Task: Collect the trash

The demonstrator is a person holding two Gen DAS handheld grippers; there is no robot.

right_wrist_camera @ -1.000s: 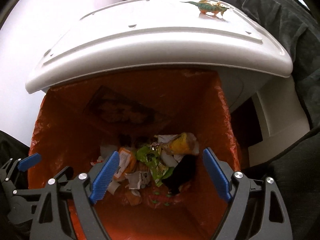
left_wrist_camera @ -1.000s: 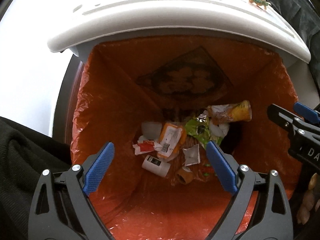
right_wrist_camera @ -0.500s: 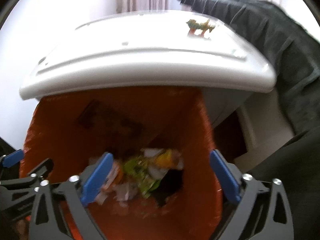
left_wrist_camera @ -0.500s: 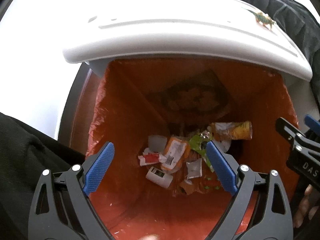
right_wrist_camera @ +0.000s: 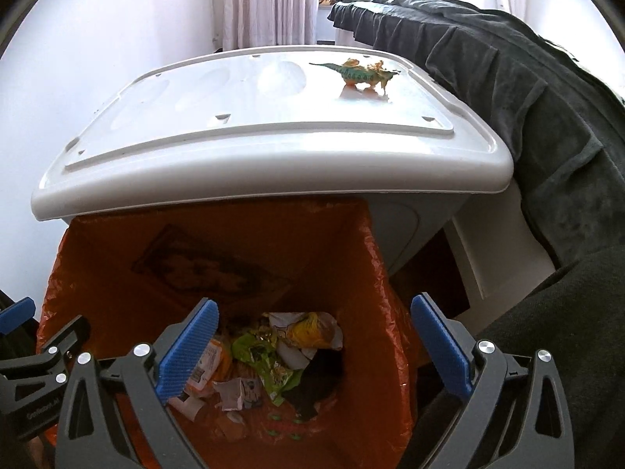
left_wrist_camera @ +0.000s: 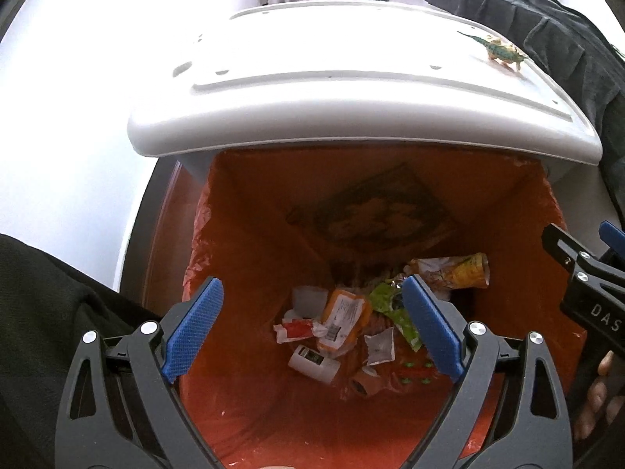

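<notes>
1. The left claw (left_wrist_camera: pixel 312 336) hangs over the mouth of the bin, spread wide with nothing between its blue pads; the right claw (right_wrist_camera: pixel 312 351) is just beside it, equally wide and empty. Both look straight down into the bin, so I judge whatever they carried is already dropped
2. Below them the orange bag (left_wrist_camera: pixel 250 234) lines the bin, its top folded over the rim so it stays open
3. At the bottom of the bag lies the trash (left_wrist_camera: pixel 351 320): crumpled wrappers, a small white tub, a yellow packet, all loose in a heap
4. Beyond the opening, a white lid (right_wrist_camera: pixel 273 125) juts over the far edge of the bin, leaving the near part open
5. A toy dinosaur (right_wrist_camera: pixel 361 74) stands near the lid's far right corner, with dark cloth (right_wrist_camera: pixel 527 90) draped just beyond
</notes>
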